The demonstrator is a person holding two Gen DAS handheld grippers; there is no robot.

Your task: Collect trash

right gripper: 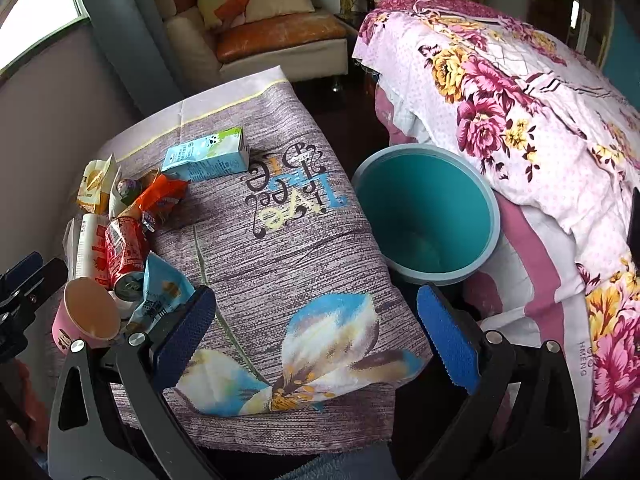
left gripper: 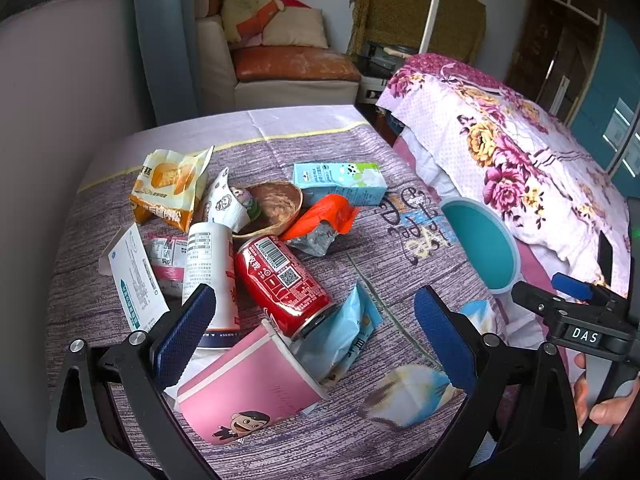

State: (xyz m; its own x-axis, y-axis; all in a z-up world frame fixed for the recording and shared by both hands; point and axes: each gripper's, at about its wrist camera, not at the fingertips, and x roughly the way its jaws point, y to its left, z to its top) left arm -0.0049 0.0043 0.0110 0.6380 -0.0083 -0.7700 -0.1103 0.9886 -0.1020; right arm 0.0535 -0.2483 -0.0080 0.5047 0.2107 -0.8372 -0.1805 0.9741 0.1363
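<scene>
Both grippers, left gripper (left gripper: pixel 316 332) and right gripper (right gripper: pixel 316 332), gape wide and empty. Trash pile (left gripper: pixel 248 264) sits centre-left; a red can (left gripper: pixel 286 284) partly hides a wrapper, possibly snack packaging. Teal bin (right gripper: pixel 428 216) is lower-cut.

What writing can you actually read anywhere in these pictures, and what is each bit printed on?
"DAS": white letters on the right gripper, seen from the left wrist camera.
"HMENG": small letters on the floral bedspread.
"Live" is the only clear word in the curly lettering on the tablecloth.
Unreadable: the print on the red can, the milk carton, the white bottle and the snack wrappers.
</scene>
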